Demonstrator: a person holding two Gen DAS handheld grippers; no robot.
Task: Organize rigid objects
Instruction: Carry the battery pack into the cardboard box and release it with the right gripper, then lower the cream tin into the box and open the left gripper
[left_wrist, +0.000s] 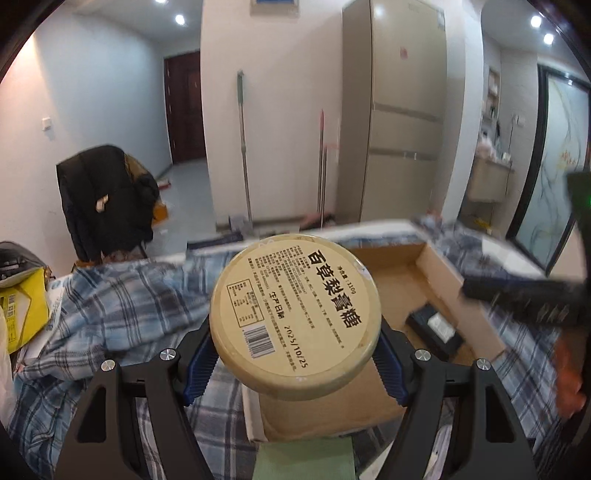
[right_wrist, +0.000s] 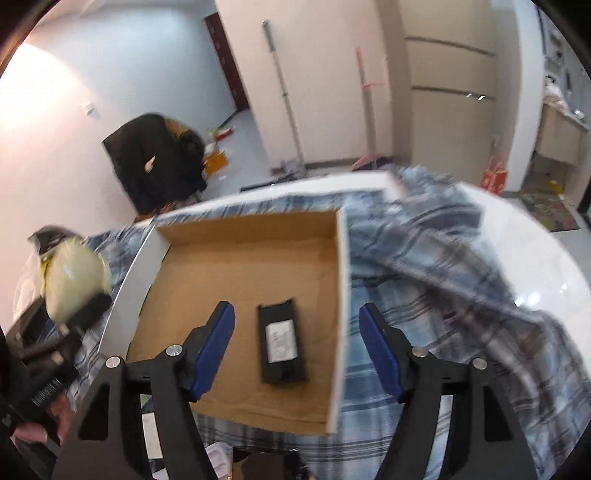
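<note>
The left gripper (left_wrist: 295, 354) has its jaws clamped on a round beige tin (left_wrist: 295, 314), held at frame centre just short of the cardboard tray (right_wrist: 341, 295). Only the rim is pinched, so the tin could slip or tip on release. The right gripper (right_wrist: 297, 350) hangs with jaws wide and empty above a black battery pack (right_wrist: 282, 341) lying in the tray. A rumpled plaid cloth (right_wrist: 424, 266) covers the white worktop (right_wrist: 535, 266); a mop (left_wrist: 243, 147) leans on the wall at upper centre.

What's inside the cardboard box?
Inside the cardboard box lies one black battery pack with a white label. The near left corner hides behind the right claw.
</note>
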